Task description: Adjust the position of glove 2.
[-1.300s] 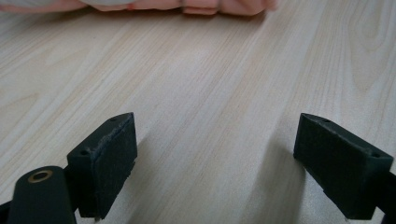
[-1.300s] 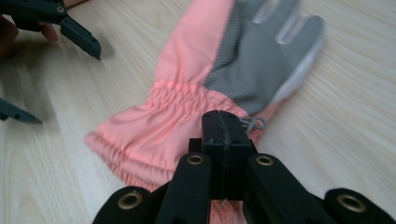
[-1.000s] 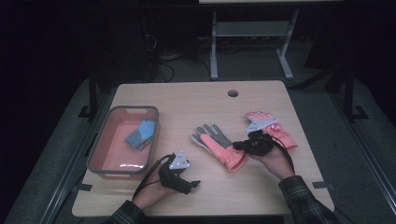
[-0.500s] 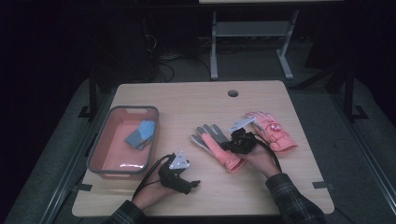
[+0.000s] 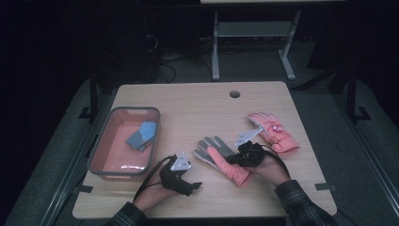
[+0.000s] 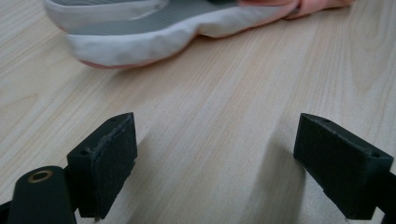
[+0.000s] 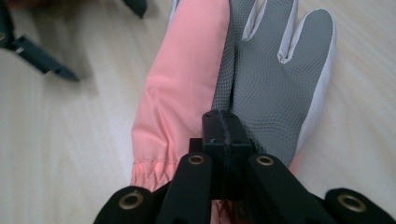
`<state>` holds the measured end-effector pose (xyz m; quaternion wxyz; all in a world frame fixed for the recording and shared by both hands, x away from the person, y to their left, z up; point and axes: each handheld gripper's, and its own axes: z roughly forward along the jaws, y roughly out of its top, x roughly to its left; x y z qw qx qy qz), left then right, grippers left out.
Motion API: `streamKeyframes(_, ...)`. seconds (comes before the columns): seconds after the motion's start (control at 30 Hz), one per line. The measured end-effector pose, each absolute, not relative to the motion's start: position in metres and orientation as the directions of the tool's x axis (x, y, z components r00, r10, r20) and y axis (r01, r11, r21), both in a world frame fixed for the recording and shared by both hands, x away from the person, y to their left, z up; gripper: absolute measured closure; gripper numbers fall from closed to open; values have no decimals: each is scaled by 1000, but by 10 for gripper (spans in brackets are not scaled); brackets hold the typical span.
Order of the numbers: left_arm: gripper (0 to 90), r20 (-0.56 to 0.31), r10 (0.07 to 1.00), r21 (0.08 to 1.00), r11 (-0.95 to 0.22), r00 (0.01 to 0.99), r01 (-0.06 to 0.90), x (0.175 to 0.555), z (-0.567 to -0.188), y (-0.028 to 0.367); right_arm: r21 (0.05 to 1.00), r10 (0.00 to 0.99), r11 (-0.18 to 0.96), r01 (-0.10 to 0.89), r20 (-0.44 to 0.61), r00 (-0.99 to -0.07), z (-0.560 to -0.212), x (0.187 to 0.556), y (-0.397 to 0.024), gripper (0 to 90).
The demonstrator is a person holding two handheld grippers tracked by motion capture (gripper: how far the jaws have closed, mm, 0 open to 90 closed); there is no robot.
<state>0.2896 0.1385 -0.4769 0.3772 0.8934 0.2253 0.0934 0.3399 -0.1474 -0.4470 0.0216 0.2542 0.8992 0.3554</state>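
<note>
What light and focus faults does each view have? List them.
High view: dim, dark surround, glare in the tub. Left gripper view: bright, the near jaws soft, shadows on the table. Right gripper view: the glove sharp, its own jaws blurred.

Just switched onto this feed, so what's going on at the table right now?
A person works two handheld grippers over a wooden table. The right gripper, jaws shut, sits over the palm-up pink and grey glove. The left gripper rests open on the table near that glove's fingertips. A second pink glove lies further right, and a blue item lies in the pink bin.
</note>
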Motion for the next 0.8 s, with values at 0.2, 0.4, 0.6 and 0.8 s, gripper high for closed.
streamKeyframes(0.2,126,-1,473,721,-610,881,328,290,-477,138,645,461,625,439,149,-875,-447,319,-156,900)
streamKeyframes(0.4,126,-9,477,723,-604,879,335,289,-478,138,647,468,626,436,136,-873,-446,302,-158,897)
streamKeyframes(0.6,126,-10,478,723,-603,878,337,289,-478,138,680,490,582,446,145,-860,-434,306,-161,732)
streamKeyframes(0.8,126,-7,478,725,-602,878,333,289,-478,138,709,541,525,472,150,-827,-421,317,-173,659)
